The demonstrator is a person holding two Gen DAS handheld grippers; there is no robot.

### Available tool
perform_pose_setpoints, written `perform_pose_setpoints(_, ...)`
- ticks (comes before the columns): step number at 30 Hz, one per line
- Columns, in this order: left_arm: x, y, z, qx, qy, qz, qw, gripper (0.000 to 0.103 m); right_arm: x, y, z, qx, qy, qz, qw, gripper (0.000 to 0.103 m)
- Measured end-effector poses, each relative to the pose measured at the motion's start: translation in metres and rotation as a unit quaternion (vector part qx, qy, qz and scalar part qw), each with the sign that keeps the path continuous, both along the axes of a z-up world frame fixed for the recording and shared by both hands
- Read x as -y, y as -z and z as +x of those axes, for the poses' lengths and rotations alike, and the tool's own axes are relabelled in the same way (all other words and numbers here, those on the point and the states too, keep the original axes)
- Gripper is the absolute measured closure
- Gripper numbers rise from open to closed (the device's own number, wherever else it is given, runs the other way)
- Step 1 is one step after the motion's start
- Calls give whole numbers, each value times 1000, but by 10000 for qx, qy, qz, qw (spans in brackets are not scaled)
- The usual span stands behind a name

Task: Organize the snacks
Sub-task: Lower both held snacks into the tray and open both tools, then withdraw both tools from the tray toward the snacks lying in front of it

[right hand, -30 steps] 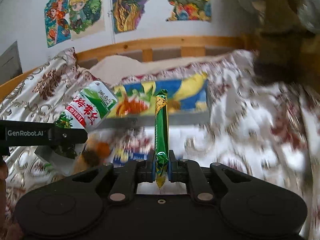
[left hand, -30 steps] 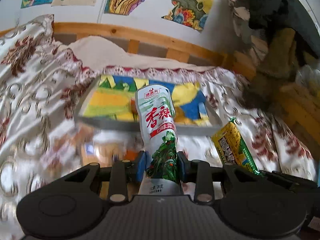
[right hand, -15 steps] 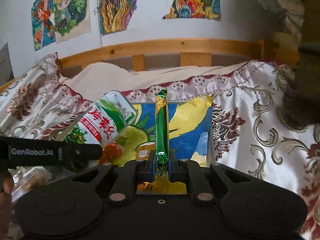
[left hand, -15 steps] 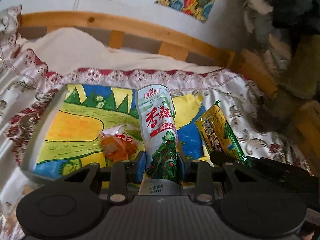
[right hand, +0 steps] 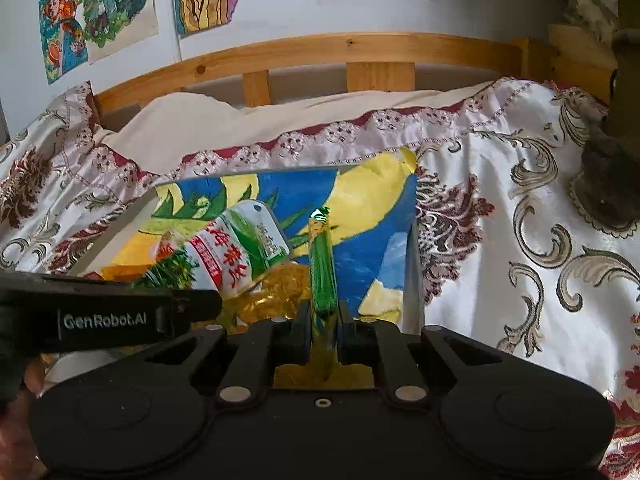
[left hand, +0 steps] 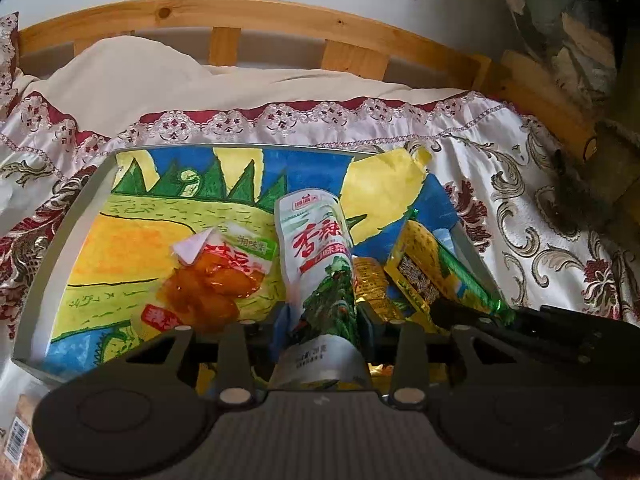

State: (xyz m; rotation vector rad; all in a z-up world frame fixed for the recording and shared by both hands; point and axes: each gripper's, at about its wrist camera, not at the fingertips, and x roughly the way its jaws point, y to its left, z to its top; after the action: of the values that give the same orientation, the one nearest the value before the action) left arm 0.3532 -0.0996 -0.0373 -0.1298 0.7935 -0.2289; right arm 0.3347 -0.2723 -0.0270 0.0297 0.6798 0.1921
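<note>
My left gripper [left hand: 322,320] is shut on a white and green snack pouch with red Chinese characters [left hand: 316,248], held over a grey tray lined with a colourful painted sheet [left hand: 80,204]. My right gripper [right hand: 323,320] is shut on a yellow and green snack packet [right hand: 322,264], held edge-on over the tray's right side [right hand: 410,264]. That packet shows in the left wrist view [left hand: 432,268], and the pouch in the right wrist view [right hand: 236,252]. An orange snack pack [left hand: 212,280] and a gold packet [left hand: 370,284] lie in the tray.
The tray sits on a bed with a floral satin cover [right hand: 520,220]. A wooden rail [left hand: 256,12] and a cream pillow [left hand: 160,76] lie behind it. Another packet [left hand: 18,436] lies at the lower left, outside the tray. Dark clutter [left hand: 580,20] fills the right.
Both grippers have moved forward and lower over the tray, still holding their packets. The tray now fills more of both views, and the gold packet inside it has come into sight.
</note>
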Motion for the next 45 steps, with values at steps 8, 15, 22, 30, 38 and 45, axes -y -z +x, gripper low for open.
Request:
perform_pose_setpoints(8, -1, -7, -16, 49, -69, 217, 9997, 28, 9, -14, -27, 448, 51, -106, 9989, 59)
perform_pose_setpoints(15, -5, -28, -42, 405, -273, 268, 9984, 13, 18, -49, -71, 1080, 133, -330, 9935, 30)
perform_pose_setpoints(22, -11, -62, -89, 1033, -484, 156, 9933, 5, 27, -87, -121, 1533, 213, -394, 9872, 14)
perform_pose_setpoints(30, -23, -100, -159, 1947, -497, 533, 9781, 1, 28, -122, -181, 1992, 285, -404, 9787, 1)
perform_pose_setpoints(38, -46, -119, -228, 2204, -702, 474, 9717, 0, 11, -141, -246, 2332, 287, -364, 9713, 1)
perform_pose_setpoints(45, -68, -114, -276, 2185, -884, 395, 9710, 0, -9, -134, -294, 2375, 267, -296, 9706, 1)
